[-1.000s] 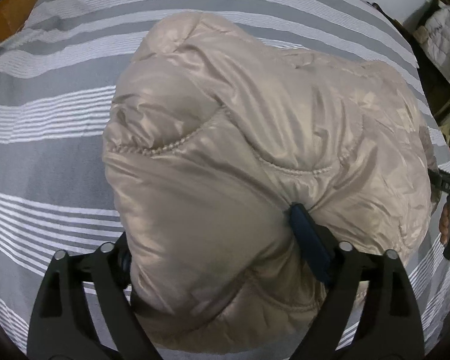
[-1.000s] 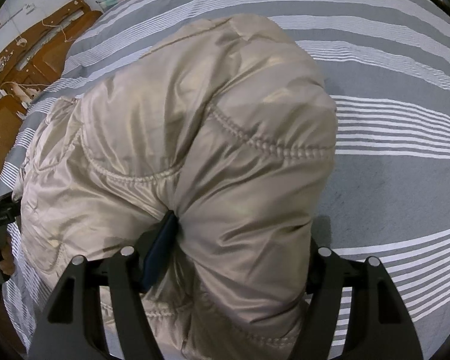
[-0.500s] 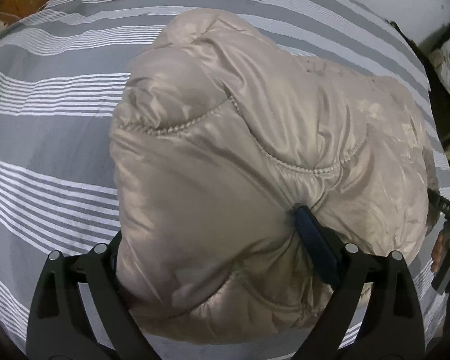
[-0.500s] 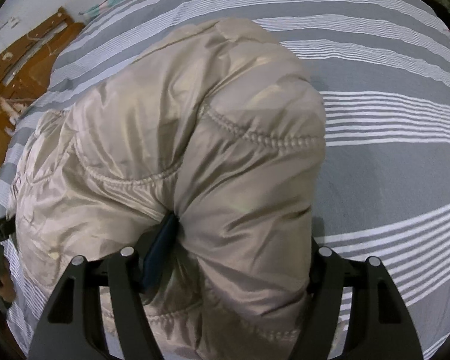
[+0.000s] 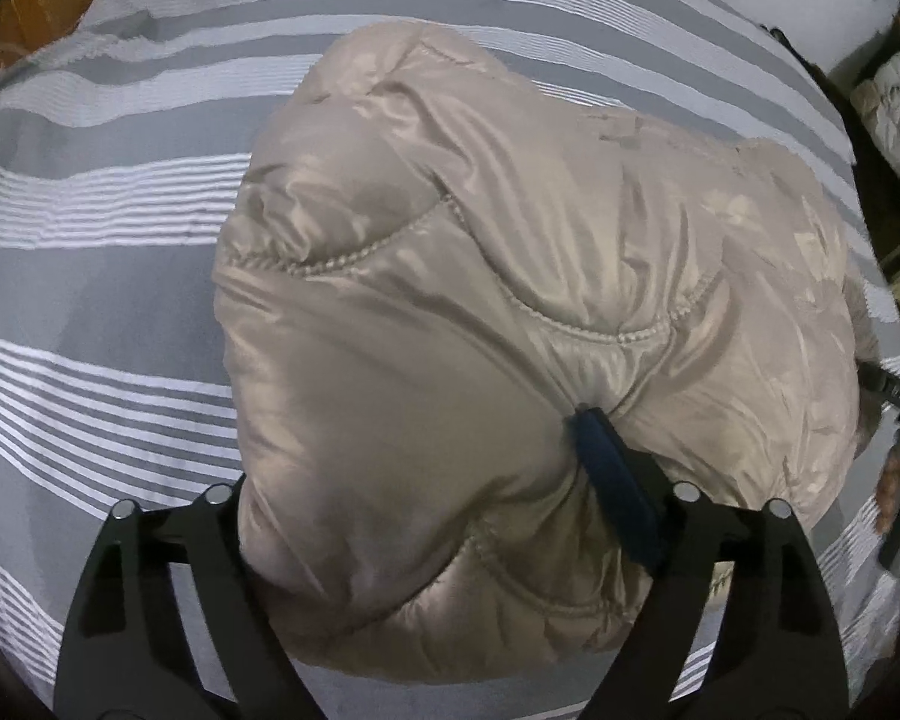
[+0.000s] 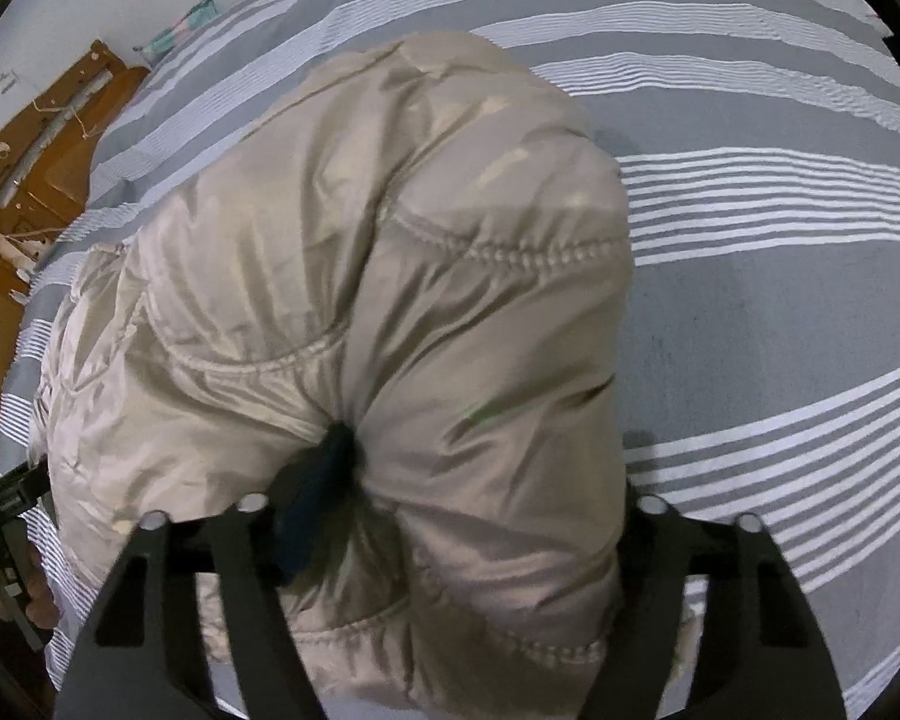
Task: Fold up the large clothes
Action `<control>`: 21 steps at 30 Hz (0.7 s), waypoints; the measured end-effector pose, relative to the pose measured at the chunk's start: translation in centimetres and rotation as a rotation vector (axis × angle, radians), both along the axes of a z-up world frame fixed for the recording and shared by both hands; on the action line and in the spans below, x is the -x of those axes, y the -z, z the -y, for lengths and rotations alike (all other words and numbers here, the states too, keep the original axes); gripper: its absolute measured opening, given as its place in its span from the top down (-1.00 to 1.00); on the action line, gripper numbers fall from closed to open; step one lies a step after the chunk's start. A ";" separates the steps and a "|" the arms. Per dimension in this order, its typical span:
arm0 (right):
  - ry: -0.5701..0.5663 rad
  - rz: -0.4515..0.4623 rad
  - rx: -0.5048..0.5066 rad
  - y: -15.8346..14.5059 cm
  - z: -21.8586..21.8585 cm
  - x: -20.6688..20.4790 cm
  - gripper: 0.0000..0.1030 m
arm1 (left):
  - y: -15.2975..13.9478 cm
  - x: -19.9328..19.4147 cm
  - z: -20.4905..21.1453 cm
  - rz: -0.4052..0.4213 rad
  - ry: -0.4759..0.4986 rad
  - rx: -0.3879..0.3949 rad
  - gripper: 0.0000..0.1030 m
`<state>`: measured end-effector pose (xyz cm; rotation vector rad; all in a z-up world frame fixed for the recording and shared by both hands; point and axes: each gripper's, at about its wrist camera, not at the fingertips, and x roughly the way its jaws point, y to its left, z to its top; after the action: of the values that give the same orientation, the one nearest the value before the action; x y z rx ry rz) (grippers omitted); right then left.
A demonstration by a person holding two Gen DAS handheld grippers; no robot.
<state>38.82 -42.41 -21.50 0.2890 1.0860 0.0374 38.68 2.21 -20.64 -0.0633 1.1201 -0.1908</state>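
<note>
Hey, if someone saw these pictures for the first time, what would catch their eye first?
A shiny beige puffer jacket bunched in a big mound fills the middle of both views, lying on a grey bedcover with white stripes. The left gripper and right gripper each straddle a thick fold, jaws closing on it.

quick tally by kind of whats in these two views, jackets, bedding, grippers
beige puffer jacket: 1
grey and white striped bed cover: 1
grippers: 2, left gripper and right gripper, each with jaws closing on a bunch of the jacket
total: 4
</note>
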 end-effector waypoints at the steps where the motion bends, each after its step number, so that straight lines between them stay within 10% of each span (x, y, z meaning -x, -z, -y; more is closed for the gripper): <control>1: -0.007 0.006 0.019 -0.5 -0.3 0.2 0.04 | -0.1 0.0 0.1 0.001 0.007 -0.011 -0.57; 21: -0.084 0.020 0.135 -2.0 -2.6 0.2 0.28 | -1.0 -0.5 2.4 0.003 0.028 -0.087 -0.39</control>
<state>38.58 -39.77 -19.53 0.1215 1.0747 0.0416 39.15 -0.15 -19.64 0.0299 1.1251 -0.1675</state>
